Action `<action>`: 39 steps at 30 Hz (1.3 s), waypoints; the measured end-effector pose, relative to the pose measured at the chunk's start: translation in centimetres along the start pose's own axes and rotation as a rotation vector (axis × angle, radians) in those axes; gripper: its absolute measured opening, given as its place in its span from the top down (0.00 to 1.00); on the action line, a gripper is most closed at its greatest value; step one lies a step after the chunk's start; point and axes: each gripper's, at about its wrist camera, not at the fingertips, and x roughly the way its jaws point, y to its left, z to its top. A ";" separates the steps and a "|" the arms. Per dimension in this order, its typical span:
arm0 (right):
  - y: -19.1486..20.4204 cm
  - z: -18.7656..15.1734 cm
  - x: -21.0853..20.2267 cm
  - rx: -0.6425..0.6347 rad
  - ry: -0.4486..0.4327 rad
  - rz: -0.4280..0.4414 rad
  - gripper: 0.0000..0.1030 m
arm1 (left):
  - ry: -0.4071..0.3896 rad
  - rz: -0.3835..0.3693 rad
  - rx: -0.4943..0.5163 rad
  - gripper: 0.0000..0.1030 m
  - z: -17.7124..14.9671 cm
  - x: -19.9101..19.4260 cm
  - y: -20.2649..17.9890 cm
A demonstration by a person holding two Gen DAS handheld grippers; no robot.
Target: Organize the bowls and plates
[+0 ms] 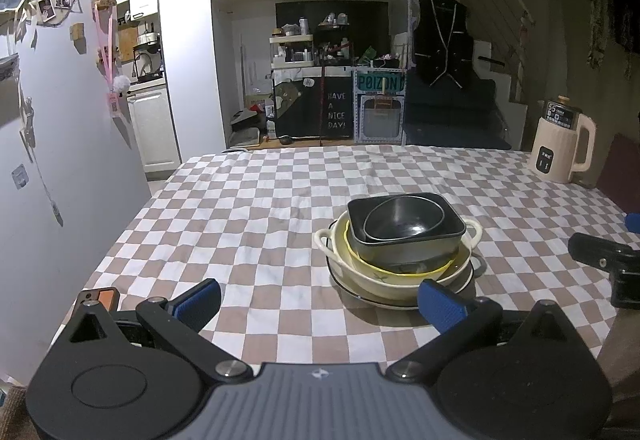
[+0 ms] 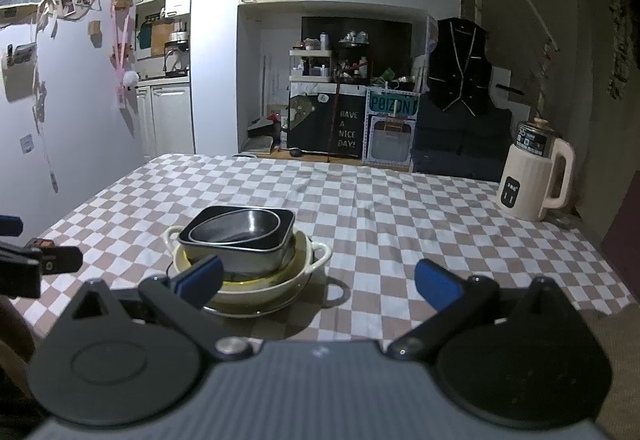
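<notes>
So we've got both tools sitting low over the bench (image 1: 248, 208), which has a brown-and-white checked cloth on it. Our left hand-held gripper (image 1: 320, 306) is spread wide with nothing between its blue pads (image 1: 198, 304), and our right hand-held gripper (image 2: 320, 282) is the same, released and empty.

The dishes are all nested in one pile near the middle of the bench. At the bottom there's a flat plate (image 1: 466, 282) with a dark rim, on it a cream bowl (image 1: 384, 286) with two little loop handles, inside that a yellow-edged bowl (image 1: 350, 244), then a dark square dish (image 1: 404, 250), and a dark round bowl (image 1: 404, 220) sitting tilted in the top.

From the left view the pile is just ahead and right of centre; from the right view it's ahead and left, partly behind the left pad (image 2: 202, 276). A cream kettle (image 2: 534, 180) stands well apart at the far right corner.
</notes>
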 end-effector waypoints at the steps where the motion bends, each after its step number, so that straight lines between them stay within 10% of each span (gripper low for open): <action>1: 0.0 0.0 0.0 -0.001 0.000 -0.002 0.01 | 0.000 0.001 0.000 0.00 0.0 0.0 0.0; 39: 0.3 -0.4 0.0 -0.019 0.015 0.004 0.01 | -0.007 -0.011 0.009 0.00 0.1 0.4 -0.4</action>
